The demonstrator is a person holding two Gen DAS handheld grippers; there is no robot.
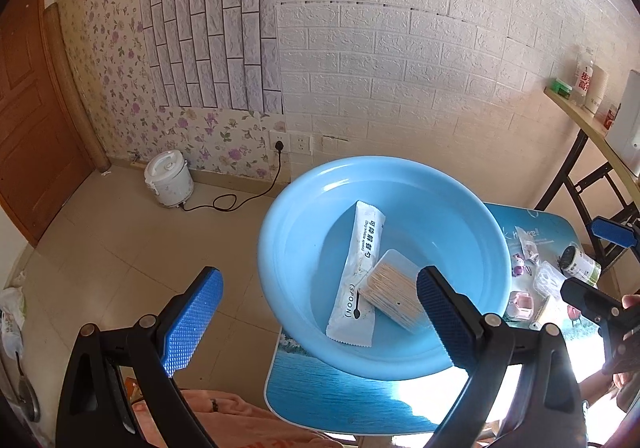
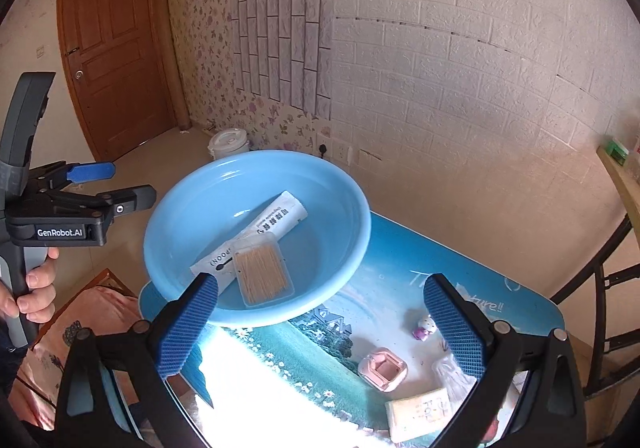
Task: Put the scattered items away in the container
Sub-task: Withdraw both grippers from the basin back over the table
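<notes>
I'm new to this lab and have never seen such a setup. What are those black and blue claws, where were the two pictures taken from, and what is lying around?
No robot here: a person holds a hand tool in each hand, each with two blue-padded fingers and a camera looking along them. One picture is from the left gripper, the other from the right gripper. Both are open and hold nothing. On the blue table stands a blue basin containing a wrapped spoon and a box of toothpicks. Still on the table: a pink case, a small toy figure and a cream packet.
</notes>
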